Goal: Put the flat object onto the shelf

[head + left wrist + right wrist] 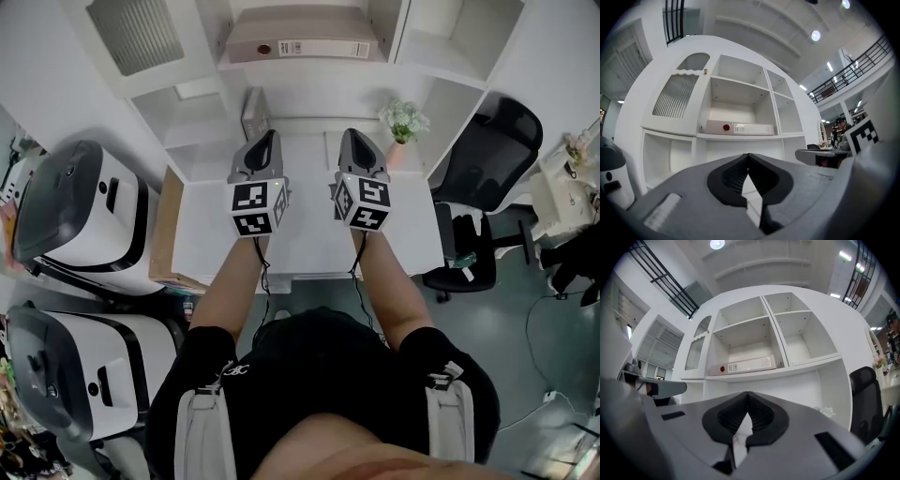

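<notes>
A flat beige binder [300, 42] lies on its side on a shelf of the white shelf unit [309, 70]; it also shows in the left gripper view as the binder [740, 127] and in the right gripper view as the binder [745, 365]. My left gripper [267, 139] and right gripper [354, 136] hover side by side over the white desk [309, 239], pointing at the shelves. The left gripper [748, 157] is shut with nothing between its pads. The right gripper [748, 394] is shut too, and holds nothing.
A thin box [254, 112] stands upright at the back of the desk, and a small potted plant [403, 120] at the back right. Two white machines [84, 216] sit on the left, with a brown board [167, 234] against the desk's side. A black office chair [492, 155] stands on the right.
</notes>
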